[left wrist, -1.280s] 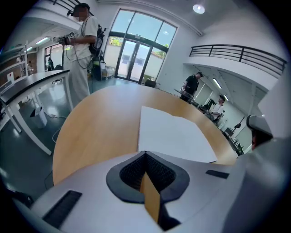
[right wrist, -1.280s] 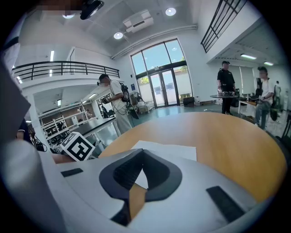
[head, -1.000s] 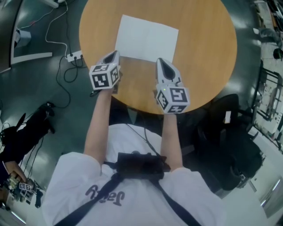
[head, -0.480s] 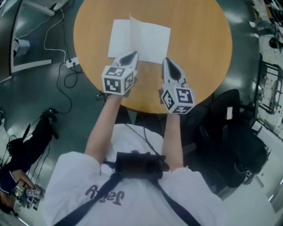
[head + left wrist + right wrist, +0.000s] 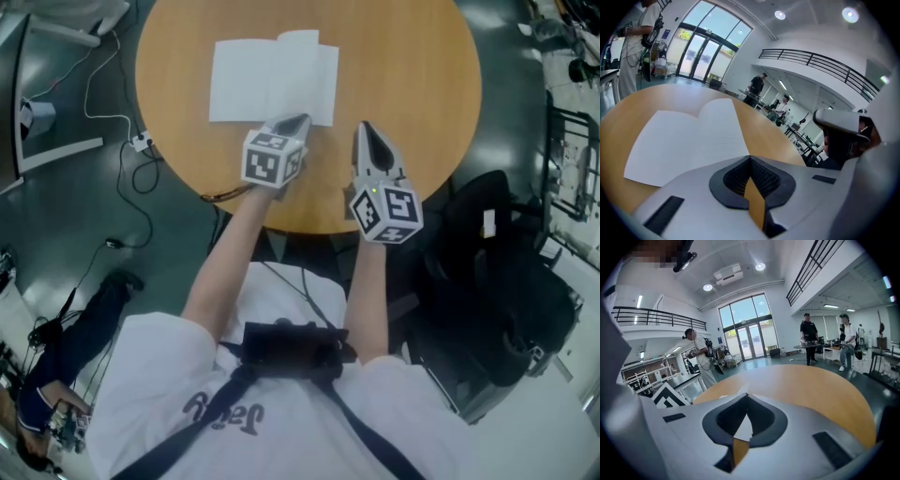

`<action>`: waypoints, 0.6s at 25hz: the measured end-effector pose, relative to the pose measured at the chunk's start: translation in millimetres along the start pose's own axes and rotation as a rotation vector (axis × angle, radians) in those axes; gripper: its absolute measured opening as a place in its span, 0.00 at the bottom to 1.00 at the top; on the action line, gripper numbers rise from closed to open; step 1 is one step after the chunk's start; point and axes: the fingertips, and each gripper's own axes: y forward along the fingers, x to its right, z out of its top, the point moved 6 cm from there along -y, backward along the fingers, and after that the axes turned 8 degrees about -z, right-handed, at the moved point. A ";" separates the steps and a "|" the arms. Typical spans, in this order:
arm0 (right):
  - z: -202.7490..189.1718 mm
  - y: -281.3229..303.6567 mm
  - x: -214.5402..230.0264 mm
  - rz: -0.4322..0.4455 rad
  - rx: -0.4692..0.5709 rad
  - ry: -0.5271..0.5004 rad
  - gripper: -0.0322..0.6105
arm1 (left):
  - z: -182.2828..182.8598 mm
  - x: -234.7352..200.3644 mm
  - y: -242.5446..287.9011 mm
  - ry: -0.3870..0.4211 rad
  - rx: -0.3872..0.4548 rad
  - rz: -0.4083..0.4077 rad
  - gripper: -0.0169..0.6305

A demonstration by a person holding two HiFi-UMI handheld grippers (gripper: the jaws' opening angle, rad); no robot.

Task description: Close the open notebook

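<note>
Left tool point(image 5: 300, 121) near crosswise open notebook point(image 5: 270, 81)

**Out of Sight, Off the Edge**

Cut off by the top of the head view: the table's point(image 5: 422, 84) far rim. Covered there by the left gripper point(image 5: 298, 120): a stretch of the notebook's point(image 5: 267, 80) near edge. In the right gripper point(image 5: 746, 399) view, nearly all of the notebook blocked by the gripper's own body, with only a white sliver showing through the gap in it. Clipped at the left gripper view's upper left corner: a standing person point(image 5: 637, 33). Farther off, people point(image 5: 808, 338) too small to read.
</note>
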 end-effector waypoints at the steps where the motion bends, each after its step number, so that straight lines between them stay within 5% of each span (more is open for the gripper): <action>1: -0.4 -1.6 2.7 -0.002 0.000 0.001 0.08 | -4.4 0.9 6.4 -0.002 -0.015 -0.001 0.04; 11: -1.4 0.8 10.2 0.020 -0.011 -0.009 0.08 | -44.2 4.4 39.4 -0.055 -0.206 -0.014 0.05; 15: -1.9 11.7 13.1 0.035 -0.034 -0.015 0.08 | -52.7 -5.2 40.4 -0.093 -0.204 -0.007 0.05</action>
